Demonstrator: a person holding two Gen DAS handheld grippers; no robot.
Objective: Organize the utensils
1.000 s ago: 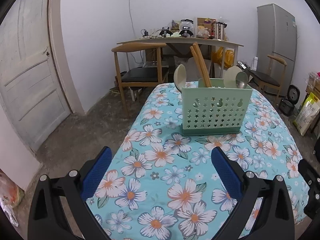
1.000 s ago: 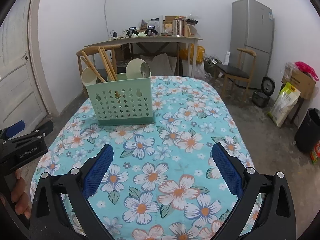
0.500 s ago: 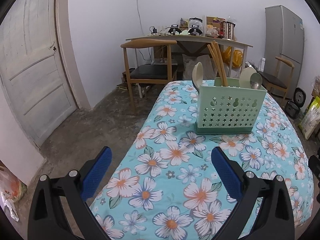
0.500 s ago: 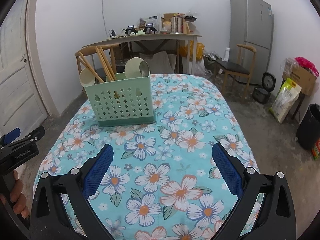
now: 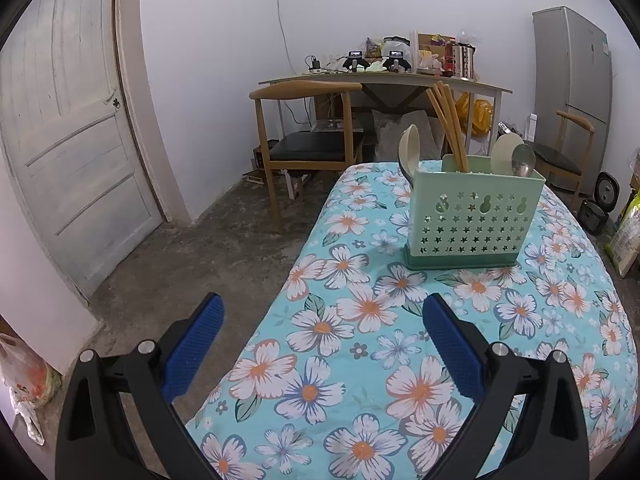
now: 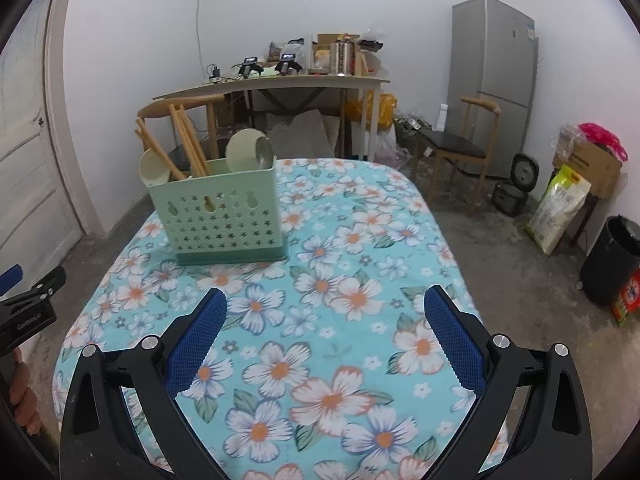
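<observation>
A pale green utensil holder (image 5: 474,216) with star holes stands on the flowered table (image 5: 360,352); it also shows in the right wrist view (image 6: 222,216). Wooden chopsticks (image 5: 448,124), cream spoons (image 5: 409,152) and a metal spoon (image 5: 523,160) stick up out of it. My left gripper (image 5: 320,344) is open and empty over the table's left near edge, well short of the holder. My right gripper (image 6: 325,328) is open and empty above the table's near middle. The left gripper shows at the left edge of the right wrist view (image 6: 28,304).
A wooden chair (image 5: 308,136) stands beyond the table's far left end, a cluttered desk (image 5: 384,80) behind it. A fridge (image 6: 494,76), a second chair (image 6: 460,148), a rice cooker (image 6: 510,198), a sack (image 6: 560,208) and a black bin (image 6: 614,260) are at the right. A door (image 5: 60,152) is left.
Both grippers have drawn back and to the left of the holder, so it looks smaller and further right in the left wrist view. Both stay open and empty.
</observation>
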